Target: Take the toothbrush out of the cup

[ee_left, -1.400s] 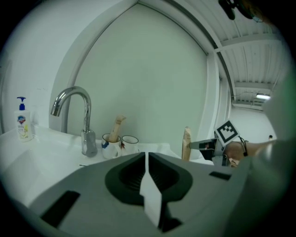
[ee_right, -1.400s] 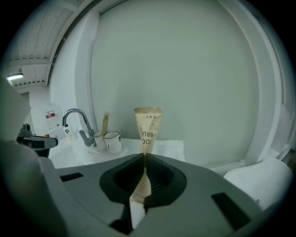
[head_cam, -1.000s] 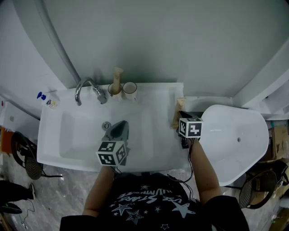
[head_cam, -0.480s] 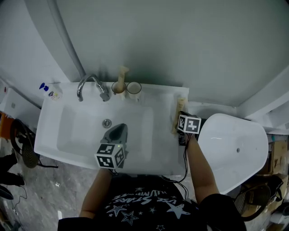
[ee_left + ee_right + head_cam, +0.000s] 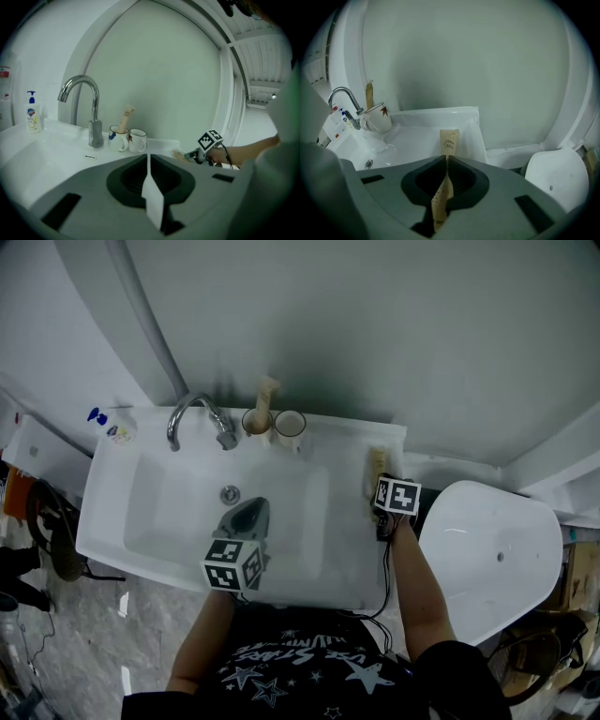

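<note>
Two white cups [image 5: 255, 421] [image 5: 289, 427] stand at the back rim of the sink [image 5: 122, 512], beside the faucet [image 5: 197, 418]. A tan wrapped stick [image 5: 266, 395] stands upright in the left cup [image 5: 118, 138]. My right gripper [image 5: 382, 486] is low over the sink's right rim, shut on a tan paper-wrapped toothbrush [image 5: 450, 139] whose end sticks out past the jaws [image 5: 375, 467]. Over the basin's front, my left gripper [image 5: 247, 514] has its jaws together; a thin white strip shows in their seam [image 5: 151, 194].
A soap bottle [image 5: 111, 426] stands at the sink's back left corner. A white toilet [image 5: 492, 540] is just right of the sink. The drain [image 5: 230, 494] lies ahead of the left gripper. Dark objects and cables sit on the floor at left [image 5: 47, 549].
My right gripper has sunk toward the sink's right rim with the wrapped toothbrush still in its jaws. The left gripper has stayed over the basin.
</note>
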`<action>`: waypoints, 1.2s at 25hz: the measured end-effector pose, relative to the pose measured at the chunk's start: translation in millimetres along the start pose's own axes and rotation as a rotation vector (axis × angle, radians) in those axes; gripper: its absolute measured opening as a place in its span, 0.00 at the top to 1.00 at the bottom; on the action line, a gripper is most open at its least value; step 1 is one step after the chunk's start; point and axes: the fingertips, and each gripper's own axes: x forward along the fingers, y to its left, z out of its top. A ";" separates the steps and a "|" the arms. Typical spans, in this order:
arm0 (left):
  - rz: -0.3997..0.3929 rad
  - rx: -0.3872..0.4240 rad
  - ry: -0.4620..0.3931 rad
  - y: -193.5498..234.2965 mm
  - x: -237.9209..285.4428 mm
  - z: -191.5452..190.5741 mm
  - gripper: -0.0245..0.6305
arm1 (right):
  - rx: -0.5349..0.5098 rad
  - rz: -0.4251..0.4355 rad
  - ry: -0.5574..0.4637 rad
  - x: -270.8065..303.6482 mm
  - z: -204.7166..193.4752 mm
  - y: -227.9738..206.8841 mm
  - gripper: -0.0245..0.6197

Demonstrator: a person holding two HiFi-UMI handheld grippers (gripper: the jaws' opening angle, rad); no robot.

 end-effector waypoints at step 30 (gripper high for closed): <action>-0.076 0.020 -0.011 44.0 -23.8 16.4 0.92 | 0.050 -0.022 -0.177 -55.0 24.0 48.4 0.78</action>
